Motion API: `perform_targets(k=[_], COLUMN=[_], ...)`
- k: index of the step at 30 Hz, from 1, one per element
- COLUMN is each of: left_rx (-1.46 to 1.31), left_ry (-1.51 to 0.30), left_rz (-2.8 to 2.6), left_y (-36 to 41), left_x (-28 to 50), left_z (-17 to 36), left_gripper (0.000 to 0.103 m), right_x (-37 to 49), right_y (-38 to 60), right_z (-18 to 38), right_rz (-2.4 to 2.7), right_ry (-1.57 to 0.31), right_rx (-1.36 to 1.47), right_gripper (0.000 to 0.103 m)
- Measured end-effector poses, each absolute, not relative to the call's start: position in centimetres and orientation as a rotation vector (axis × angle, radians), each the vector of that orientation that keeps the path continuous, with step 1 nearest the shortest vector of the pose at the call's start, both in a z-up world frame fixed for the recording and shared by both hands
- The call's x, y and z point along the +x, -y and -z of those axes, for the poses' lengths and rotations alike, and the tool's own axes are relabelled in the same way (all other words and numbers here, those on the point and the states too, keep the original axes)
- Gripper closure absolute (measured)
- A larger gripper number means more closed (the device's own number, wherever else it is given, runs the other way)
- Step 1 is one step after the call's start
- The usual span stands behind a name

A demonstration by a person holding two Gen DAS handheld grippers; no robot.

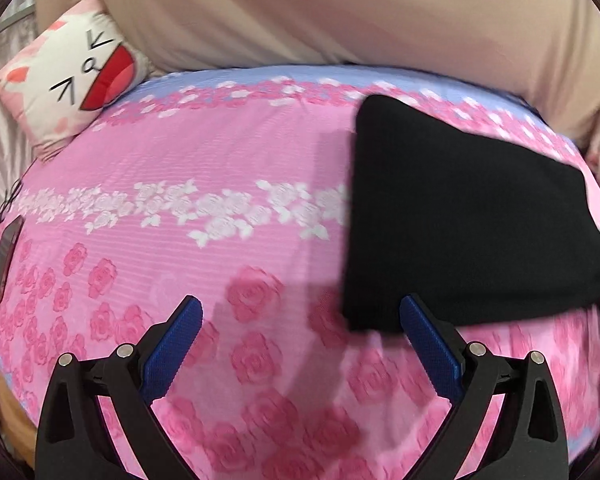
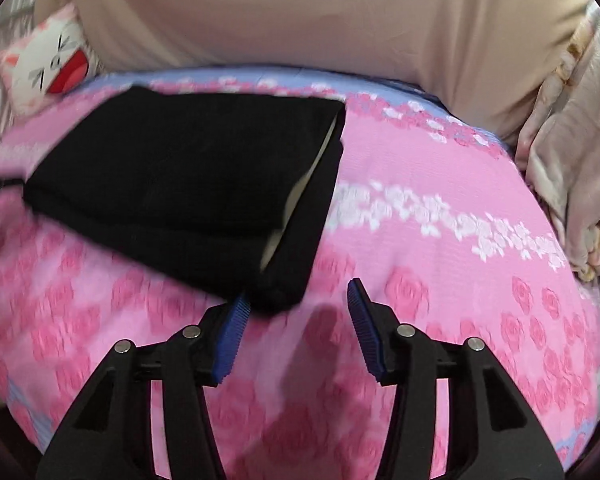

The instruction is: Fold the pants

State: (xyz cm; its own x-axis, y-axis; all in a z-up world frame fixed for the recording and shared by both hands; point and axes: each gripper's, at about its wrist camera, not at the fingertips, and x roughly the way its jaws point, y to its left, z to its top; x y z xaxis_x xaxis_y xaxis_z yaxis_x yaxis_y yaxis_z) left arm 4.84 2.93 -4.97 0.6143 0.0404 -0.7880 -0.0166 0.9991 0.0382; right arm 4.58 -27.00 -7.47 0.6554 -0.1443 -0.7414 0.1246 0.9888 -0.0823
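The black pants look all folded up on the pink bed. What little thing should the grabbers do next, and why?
Probably just lift both away. The black pants already lie as a layered bundle on the pink bedspread, and the left gripper and right gripper are both open, holding nothing. The right one's finger sits right by the bundle's near edge, so backing off gently avoids disturbing it.

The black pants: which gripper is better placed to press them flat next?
Probably the right gripper: it is open and its left finger touches the black pants. The left gripper points mostly at bedding.
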Motion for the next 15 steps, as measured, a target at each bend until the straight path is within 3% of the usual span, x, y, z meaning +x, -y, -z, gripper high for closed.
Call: perform_targets(k=[6, 7, 8, 11, 13, 15], left_rx=[0.177, 0.171, 0.154, 0.113, 0.061, 0.067], left_ry=[-0.927, -0.919, -0.912, -0.895, -0.886, -0.869], left_rz=[-0.062, -0.066, -0.066, -0.029, 0.032, 0.045], left_y=[0.2, 0.3, 0.3, 0.0, -0.4, -0.6], left_x=[6.1, 6.4, 6.9, 9.0, 9.1, 8.4], left_z=[7.4, 7.4, 7.2, 6.2, 5.2, 4.7], left_gripper=[0.005, 0.005, 0.005, 0.005, 0.013, 0.012], right_x=[5.7, 5.7, 5.6, 5.4, 4.4, 3.7], right_y=[27.3, 27.5, 27.8, 29.3, 30.7, 31.6], right_z=[7.9, 7.9, 7.8, 6.4, 5.1, 5.6], right_rz=[0.157, 0.131, 0.084, 0.096, 0.107, 0.146], right_ry=[-0.886, -0.883, -0.88, -0.833, -0.778, -0.786], right_rx=[0.044, 0.074, 0.14, 0.244, 0.344, 0.367], right_gripper=[0.054, 0.06, 0.084, 0.088, 0.089, 0.092])
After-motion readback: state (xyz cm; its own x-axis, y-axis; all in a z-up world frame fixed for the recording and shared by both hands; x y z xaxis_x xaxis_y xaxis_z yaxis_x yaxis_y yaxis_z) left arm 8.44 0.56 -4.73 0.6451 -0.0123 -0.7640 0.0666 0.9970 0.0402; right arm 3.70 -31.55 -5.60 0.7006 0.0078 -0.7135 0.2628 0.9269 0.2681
